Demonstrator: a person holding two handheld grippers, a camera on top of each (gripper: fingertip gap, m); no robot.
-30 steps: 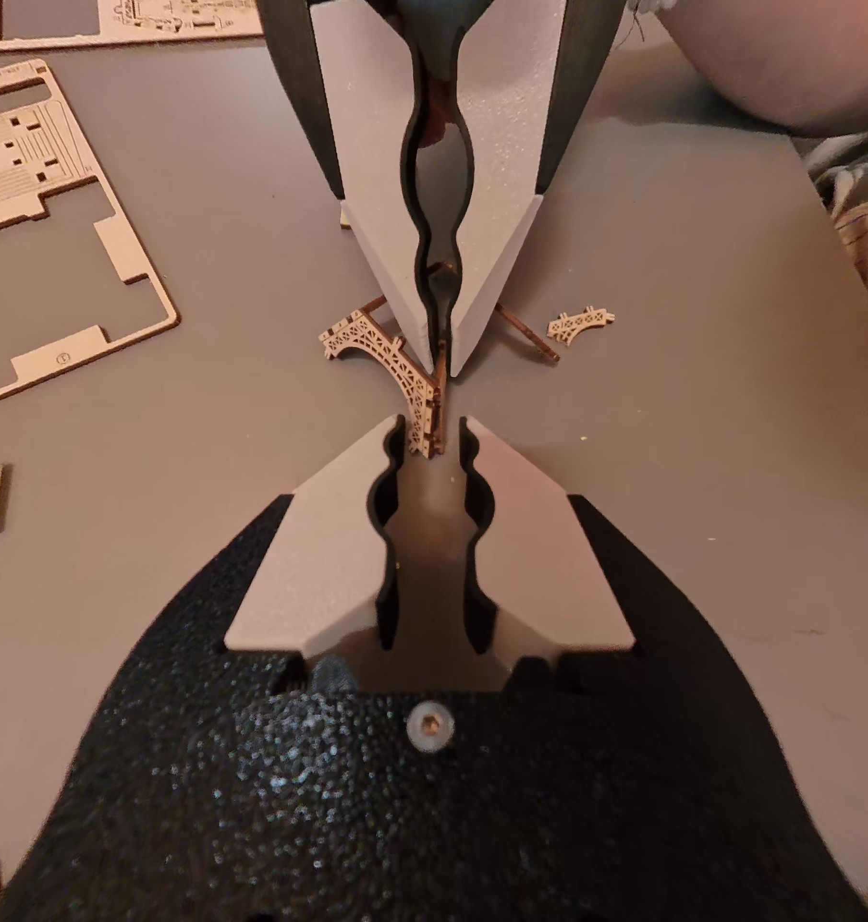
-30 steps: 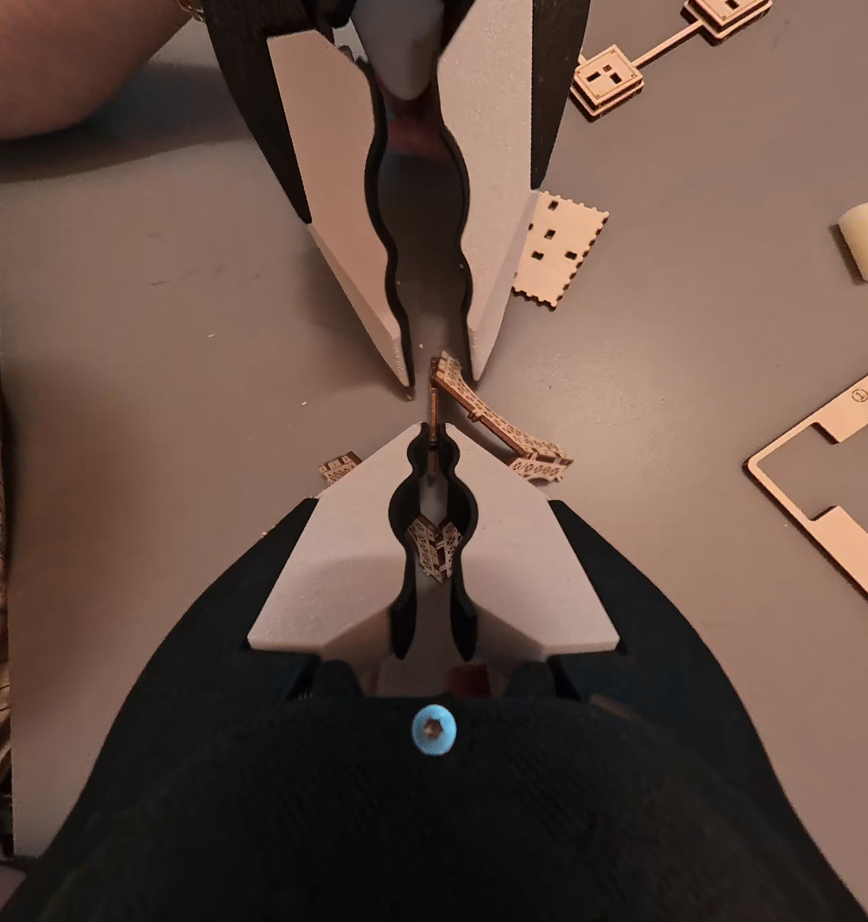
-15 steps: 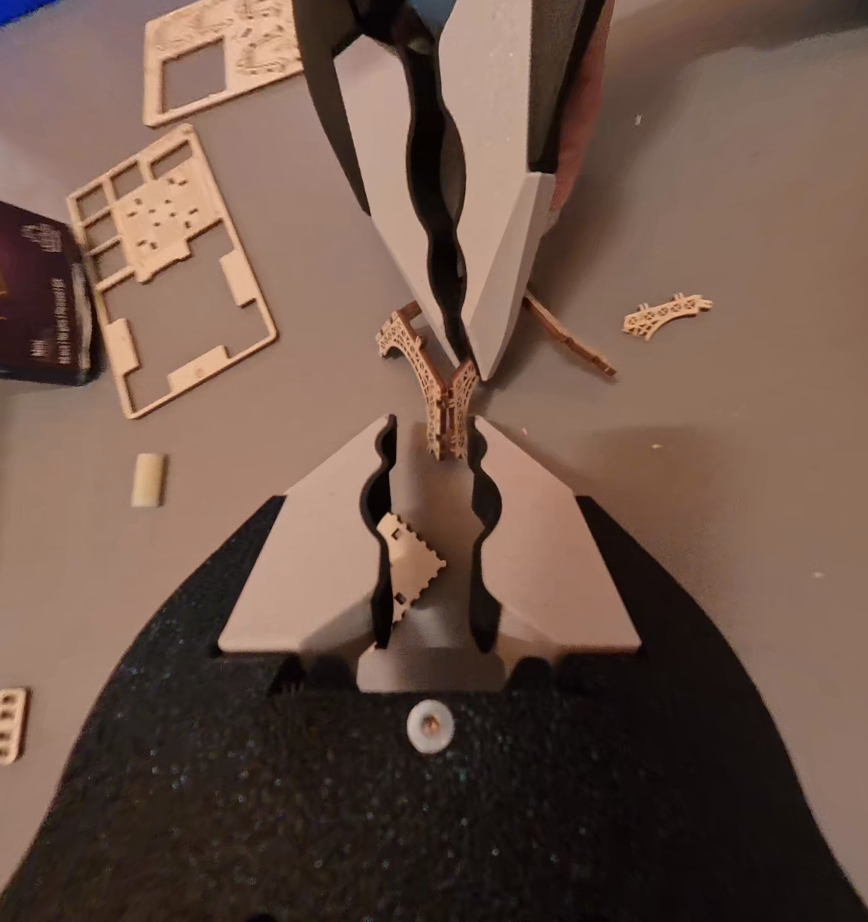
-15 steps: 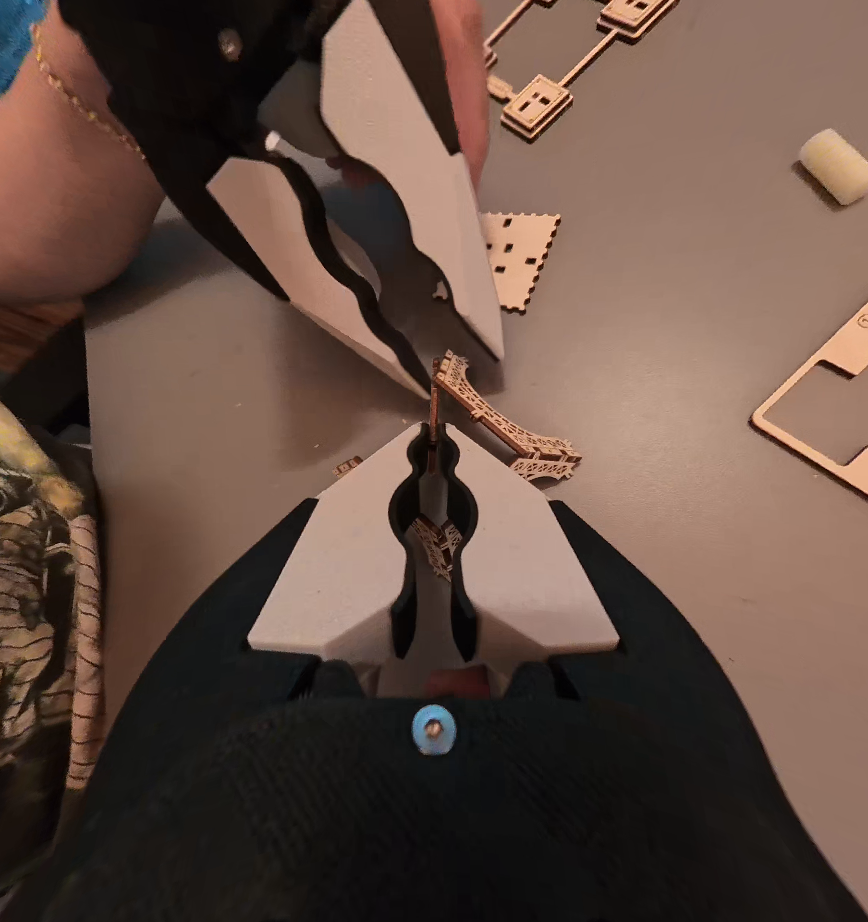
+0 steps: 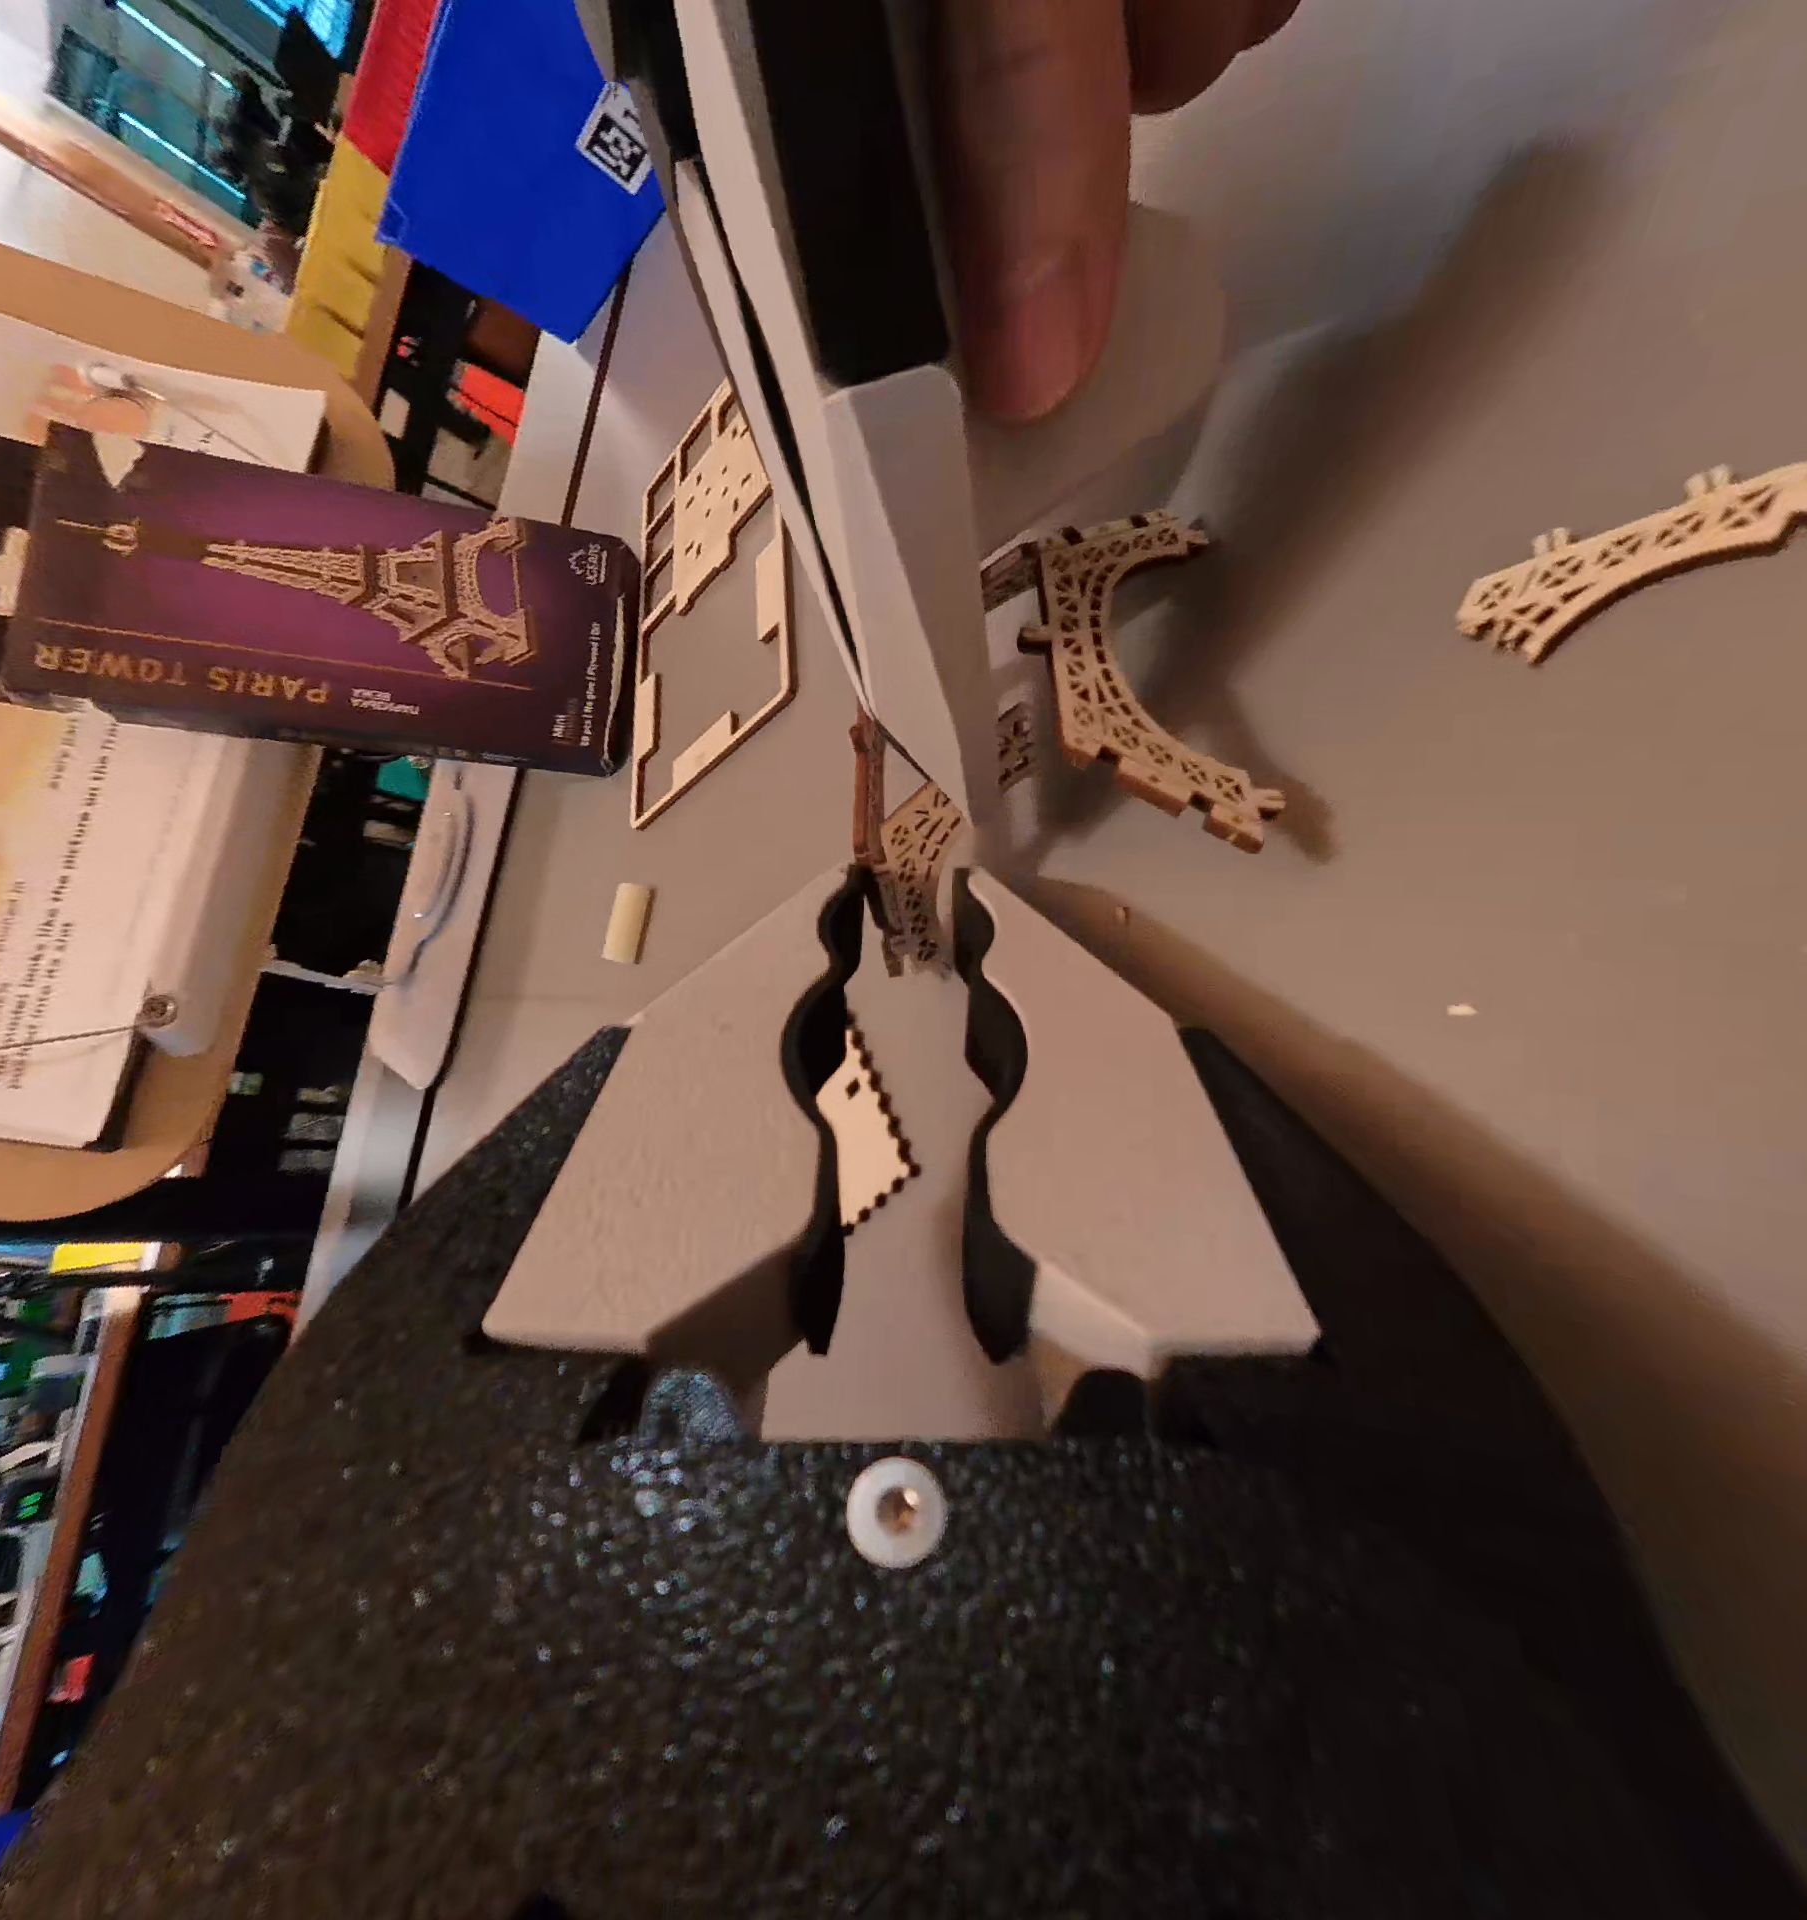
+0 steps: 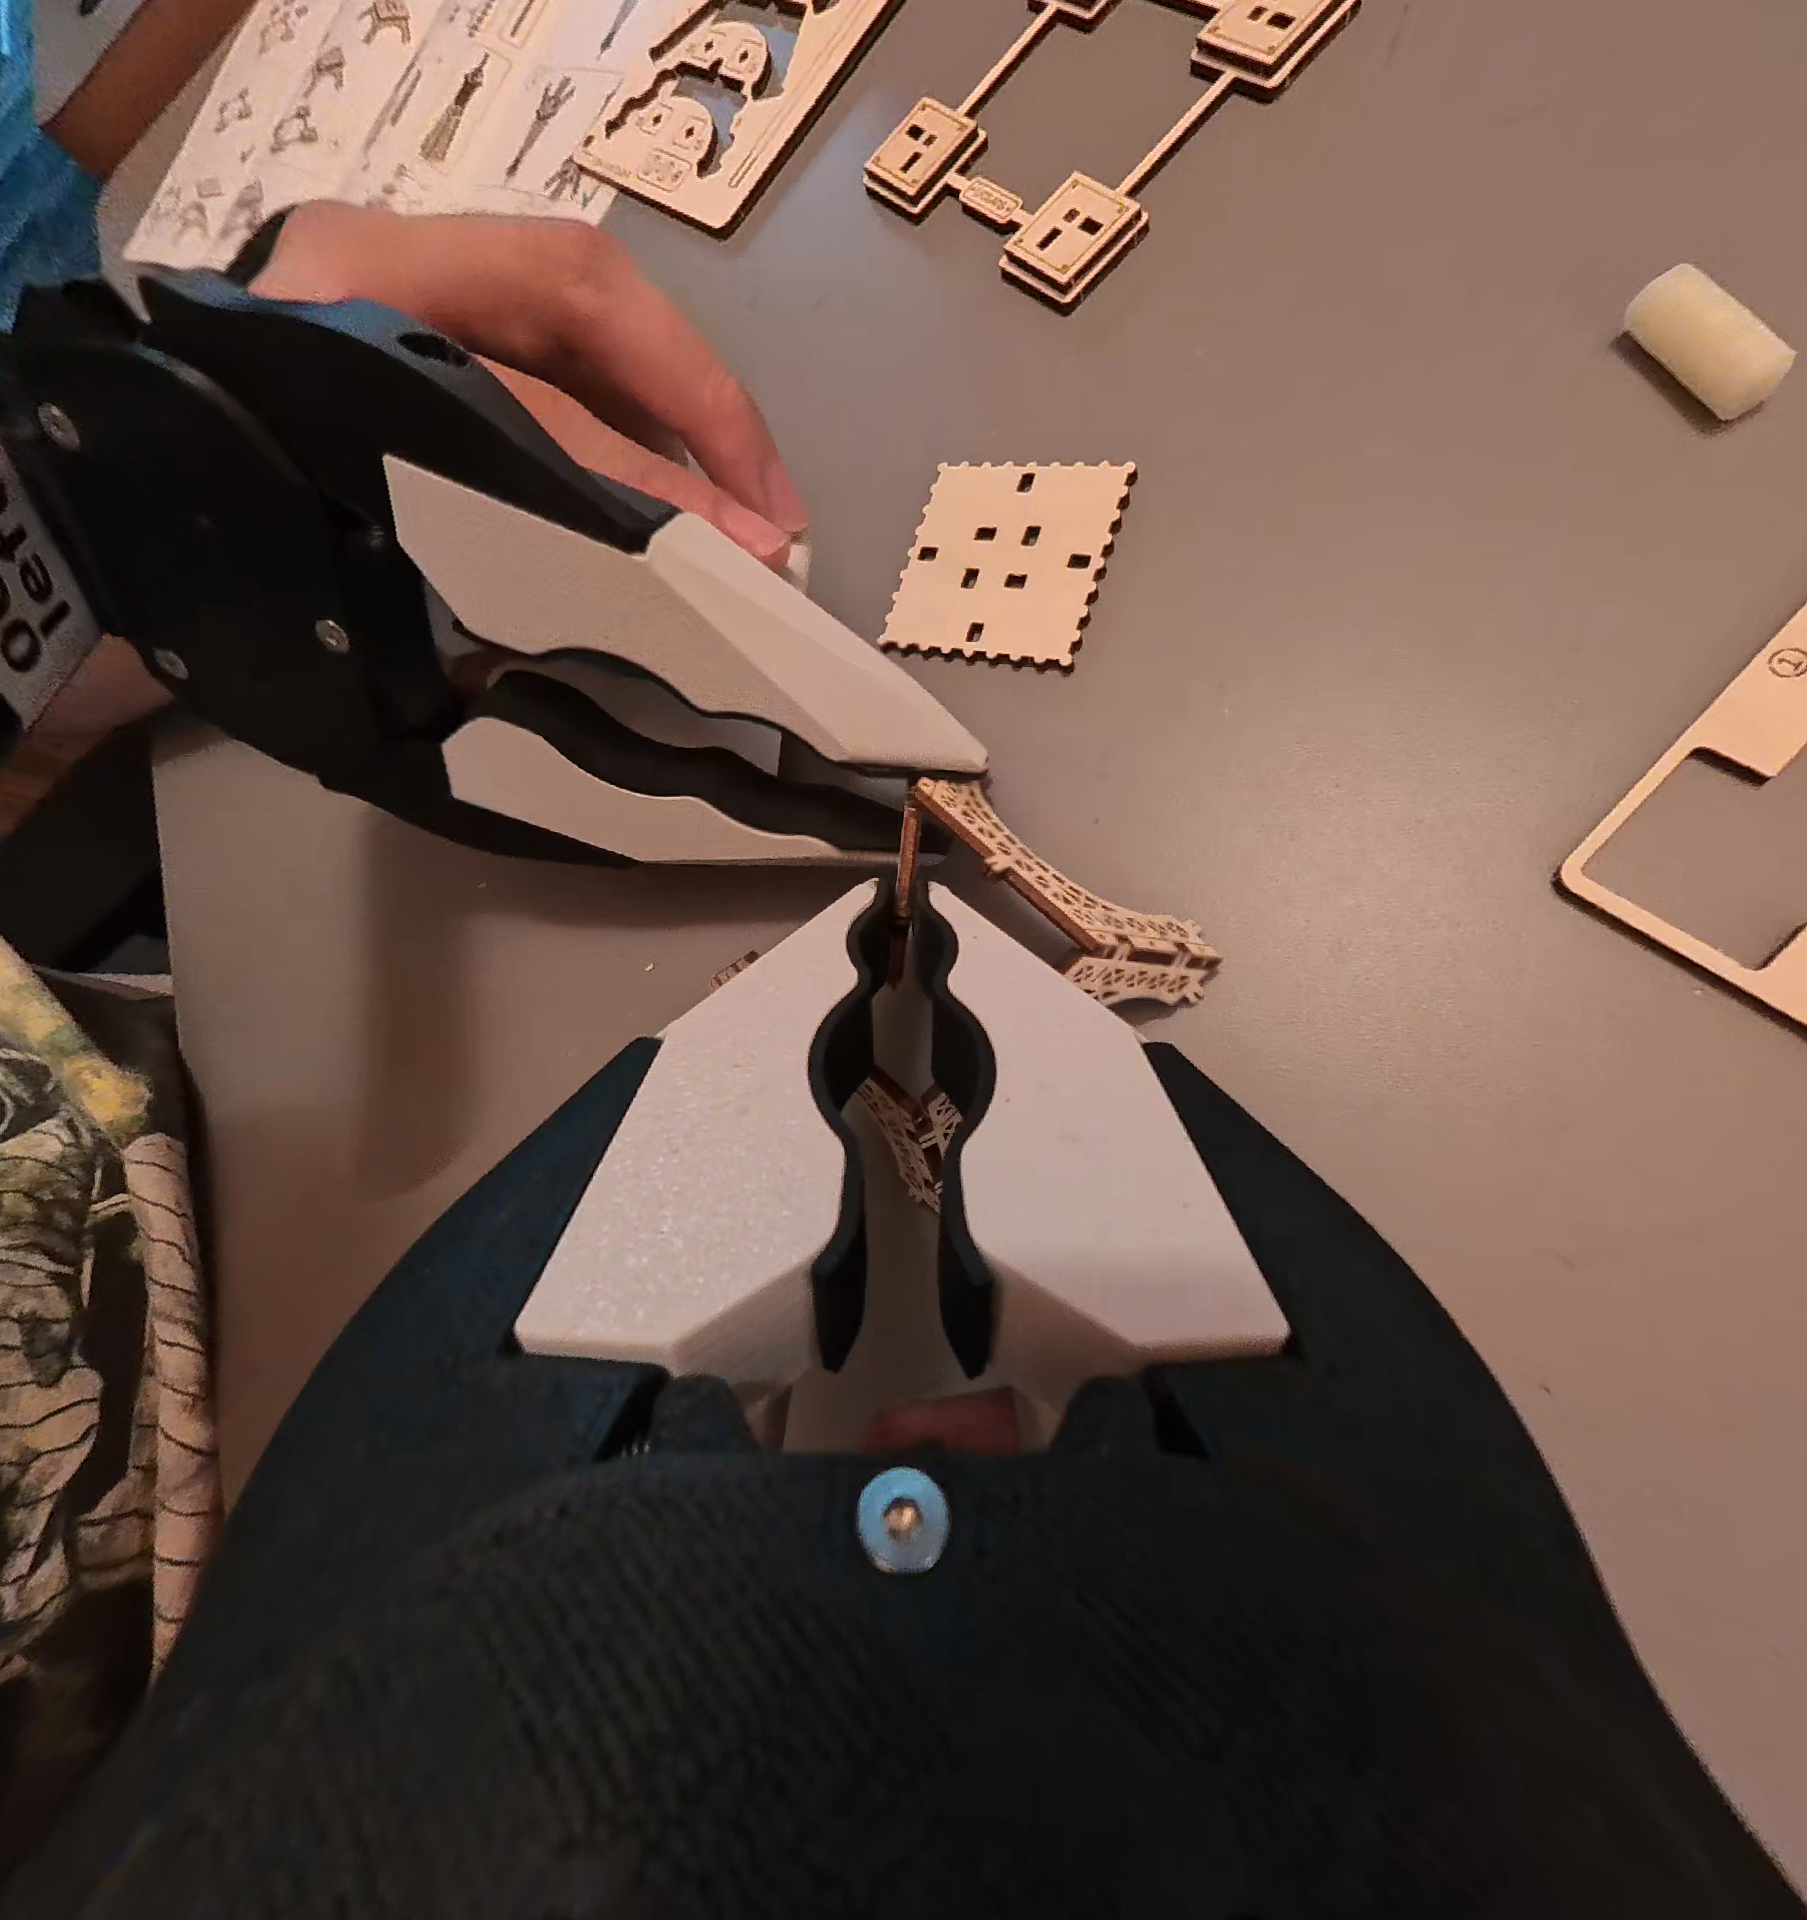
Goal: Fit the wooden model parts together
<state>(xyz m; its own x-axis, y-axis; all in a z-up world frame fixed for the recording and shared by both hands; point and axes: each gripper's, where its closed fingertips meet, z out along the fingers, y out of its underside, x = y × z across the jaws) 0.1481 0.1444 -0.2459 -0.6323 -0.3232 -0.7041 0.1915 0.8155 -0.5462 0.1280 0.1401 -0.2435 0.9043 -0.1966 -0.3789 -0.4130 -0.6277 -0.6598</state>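
A partly built wooden lattice tower-leg assembly rests on the grey table. My right gripper is shut on a thin leg piece held edge-on. My left gripper lies on its side at the left, jaws closed on the assembly's top where it meets that piece. In the left wrist view the lattice top sits between my left gripper tips, and the right gripper comes down from above. An attached curved leg spreads out to the right.
A loose lattice piece lies at the right. A notched square plate, a white cylinder, part sheets and an instruction sheet lie around. A purple kit box stands at the table edge. The grippers are tip to tip, or close to it.
My left gripper has rolled onto its side and closed on the top of the assembly. My right gripper has stayed shut on the leg piece in place.
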